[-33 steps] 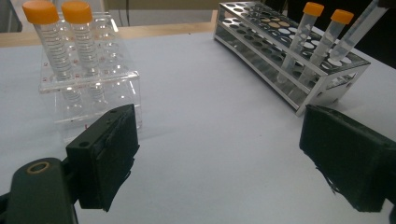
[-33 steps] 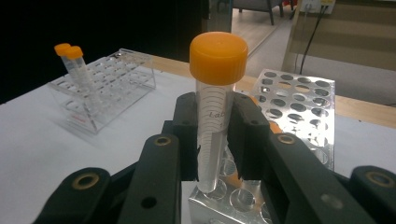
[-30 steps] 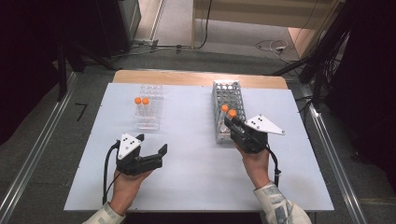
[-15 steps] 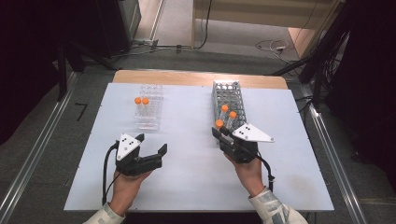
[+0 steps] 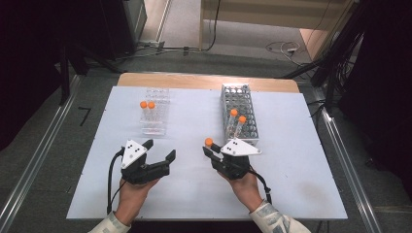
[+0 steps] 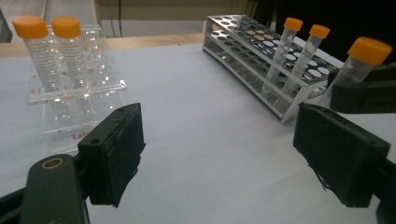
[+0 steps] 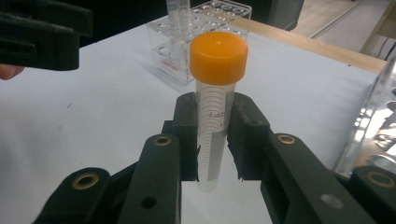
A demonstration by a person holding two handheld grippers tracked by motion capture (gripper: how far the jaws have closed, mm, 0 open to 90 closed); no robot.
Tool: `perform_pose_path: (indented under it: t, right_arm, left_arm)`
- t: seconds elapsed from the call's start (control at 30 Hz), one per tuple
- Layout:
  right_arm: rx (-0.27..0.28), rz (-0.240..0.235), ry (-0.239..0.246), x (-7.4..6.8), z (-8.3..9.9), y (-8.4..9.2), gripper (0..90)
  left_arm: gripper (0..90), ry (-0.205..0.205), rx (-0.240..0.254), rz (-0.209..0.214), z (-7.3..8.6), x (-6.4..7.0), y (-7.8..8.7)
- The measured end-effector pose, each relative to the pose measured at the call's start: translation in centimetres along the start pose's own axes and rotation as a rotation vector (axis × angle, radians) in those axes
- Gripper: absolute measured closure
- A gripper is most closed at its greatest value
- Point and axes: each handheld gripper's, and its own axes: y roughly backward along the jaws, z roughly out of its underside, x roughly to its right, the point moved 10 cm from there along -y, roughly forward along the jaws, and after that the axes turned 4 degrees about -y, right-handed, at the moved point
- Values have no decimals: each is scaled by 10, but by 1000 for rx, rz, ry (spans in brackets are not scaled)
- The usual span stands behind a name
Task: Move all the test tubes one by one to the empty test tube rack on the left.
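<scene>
Right gripper view: you are clamping the right gripper (image 7: 218,140) on the light, slick tube (image 7: 216,112) below its cap, while your left gripper (image 5: 158,156) at 9 o'clock is closing slightly, empty.

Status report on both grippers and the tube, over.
Right gripper shut on orange-capped tube, between the racks. Left gripper open, nothing between its jaws, which have just been closing slightly. Table between the hands bare.
</scene>
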Motion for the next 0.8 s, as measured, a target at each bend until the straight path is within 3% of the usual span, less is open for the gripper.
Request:
perform_pose_path:
  t: [0.3, 0.57, 0.8]
  right_arm:
    - [-25, -43, 26, -20, 6, -11, 720]
    - [-46, -75, 39, -36, 10, -19, 720]
    - [-49, -90, 46, -42, 10, -21, 720]
  left_arm:
    - [208, 3, 6, 82, -6, 19, -1]
    - [295, -59, 5, 166, -13, 46, -4]
    - [398, -79, -2, 180, -13, 54, -10]
